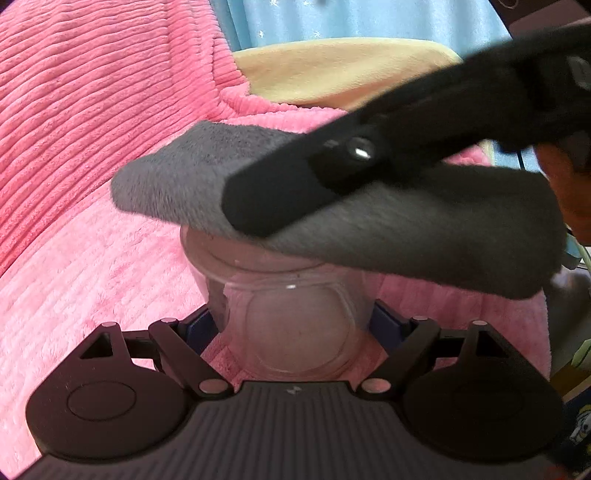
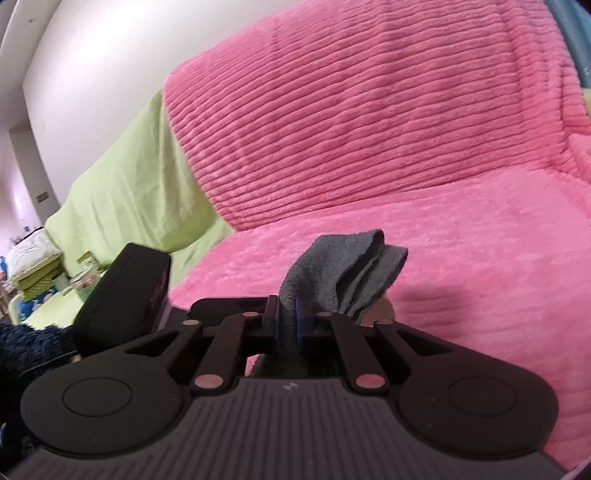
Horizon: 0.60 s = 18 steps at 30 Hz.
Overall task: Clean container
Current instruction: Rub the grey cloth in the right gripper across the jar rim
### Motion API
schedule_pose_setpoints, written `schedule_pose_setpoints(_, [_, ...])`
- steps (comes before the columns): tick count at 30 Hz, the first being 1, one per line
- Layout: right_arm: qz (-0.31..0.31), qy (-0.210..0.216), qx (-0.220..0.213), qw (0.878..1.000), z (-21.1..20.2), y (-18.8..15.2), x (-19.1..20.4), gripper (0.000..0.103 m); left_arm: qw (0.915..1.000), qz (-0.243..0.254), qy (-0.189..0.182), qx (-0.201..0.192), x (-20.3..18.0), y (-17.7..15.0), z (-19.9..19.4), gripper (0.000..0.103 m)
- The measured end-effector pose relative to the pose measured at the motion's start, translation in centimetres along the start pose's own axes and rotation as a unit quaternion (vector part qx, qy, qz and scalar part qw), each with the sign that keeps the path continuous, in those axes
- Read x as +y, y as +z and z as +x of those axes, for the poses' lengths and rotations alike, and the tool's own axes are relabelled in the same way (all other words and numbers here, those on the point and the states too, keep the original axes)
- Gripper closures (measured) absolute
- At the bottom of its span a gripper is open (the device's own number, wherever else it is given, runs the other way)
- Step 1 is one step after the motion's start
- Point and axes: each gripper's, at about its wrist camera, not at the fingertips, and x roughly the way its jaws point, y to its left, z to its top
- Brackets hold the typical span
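My left gripper (image 1: 293, 326) is shut on a clear plastic container (image 1: 295, 317), with its blue-padded fingers (image 1: 201, 326) pressing on the two sides. The container points away from the camera. A folded grey cloth (image 1: 424, 236) lies over its far mouth. My right gripper (image 1: 258, 218) reaches in from the upper right and pinches that cloth. In the right wrist view my right gripper (image 2: 287, 319) is shut on the grey cloth (image 2: 343, 273), which sticks up and right past the fingertips. The container is mostly hidden there.
A pink ribbed blanket (image 2: 369, 122) covers the sofa seat and backrest under both grippers. A green cover (image 2: 129, 192) lies to the left, a pale yellow cushion (image 1: 332, 70) and a blue curtain (image 1: 369, 22) behind. A hand (image 1: 569, 192) shows at the right edge.
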Motion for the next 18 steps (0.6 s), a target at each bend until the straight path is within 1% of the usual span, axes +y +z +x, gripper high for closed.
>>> schedule_pose_setpoints(5, [-0.022, -0.071, -0.025, 0.997, 0.3, 0.2, 0.5, 0.098, 1.0, 0.004, -0.001, -0.004, 0.1, 0.3, 0.1, 0.017])
schedule_pose_setpoints(8, [-0.026, -0.106, -0.037, 0.993, 0.3, 0.2, 0.5, 0.098, 0.9999, 0.008, 0.0, -0.007, 0.1, 0.4, 0.2, 0.017])
schedule_pose_setpoints(10, [-0.029, -0.137, -0.04, 0.989, 0.2, 0.4, 0.5, 0.098, 0.9999, 0.012, 0.001, -0.01, 0.1, 0.5, 0.2, 0.017])
schedule_pose_setpoints(12, [-0.02, -0.153, -0.043, 0.987, -0.5, 0.7, 0.2, 0.096, 0.9998, 0.016, 0.002, -0.011, 0.0, 0.7, 0.2, 0.017])
schedule_pose_setpoints(13, [-0.014, -0.148, -0.047, 0.988, -1.0, 0.8, 0.1, 0.096, 0.9998, 0.018, 0.003, -0.012, 0.0, 0.7, 0.2, 0.017])
schedule_pose_setpoints(14, [-0.008, -0.132, -0.052, 0.99, -1.8, 0.9, -0.1, 0.096, 0.9997, 0.02, 0.003, -0.012, 0.0, 0.8, 0.2, 0.017])
schedule_pose_setpoints(16, [-0.004, -0.082, -0.051, 0.995, -2.9, 1.3, 0.0, 0.096, 0.9998, 0.018, 0.001, -0.012, 0.1, 1.0, 0.2, 0.017])
schedule_pose_setpoints(18, [-0.013, -0.03, -0.038, 0.999, -3.3, 1.3, 0.4, 0.096, 0.9996, 0.024, 0.001, -0.012, 0.2, 1.1, 0.1, 0.017])
